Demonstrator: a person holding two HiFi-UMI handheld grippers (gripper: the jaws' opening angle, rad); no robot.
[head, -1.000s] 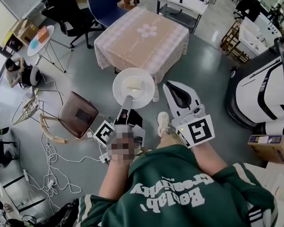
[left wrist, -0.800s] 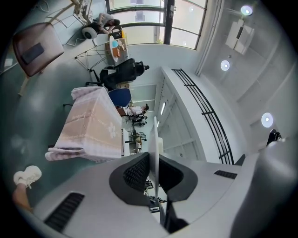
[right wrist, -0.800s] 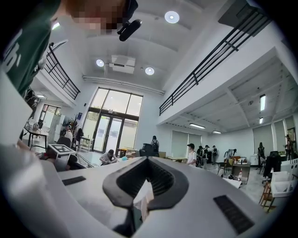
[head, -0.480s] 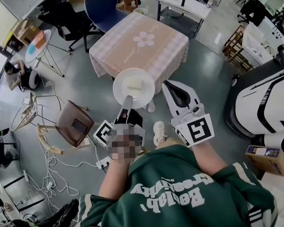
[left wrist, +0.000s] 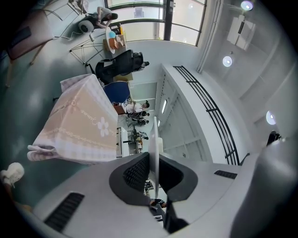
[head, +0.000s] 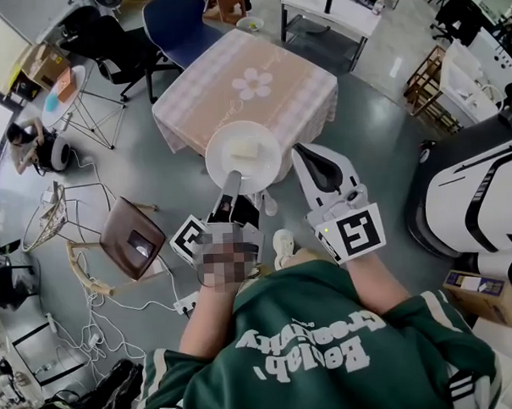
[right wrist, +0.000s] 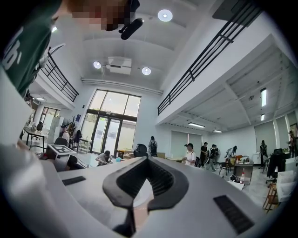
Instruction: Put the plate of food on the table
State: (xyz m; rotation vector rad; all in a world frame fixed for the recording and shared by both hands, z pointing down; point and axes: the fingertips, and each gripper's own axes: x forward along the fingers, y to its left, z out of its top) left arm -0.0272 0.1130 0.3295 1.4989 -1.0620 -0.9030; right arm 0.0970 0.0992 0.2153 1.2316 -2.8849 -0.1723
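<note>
While your left gripper [head: 230,179] pinches the rim of the white plate [head: 243,162], the plate and its pale food [head: 244,147] hang in the air by the near edge of the cloth-covered table [head: 233,77]. Your right gripper [head: 303,151] is just beside it, closed on nothing.

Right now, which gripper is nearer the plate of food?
Left. The left gripper is clamped on the near rim of the plate. The right gripper is beside the plate, off its right edge, not touching it, with nothing between its jaws.
</note>
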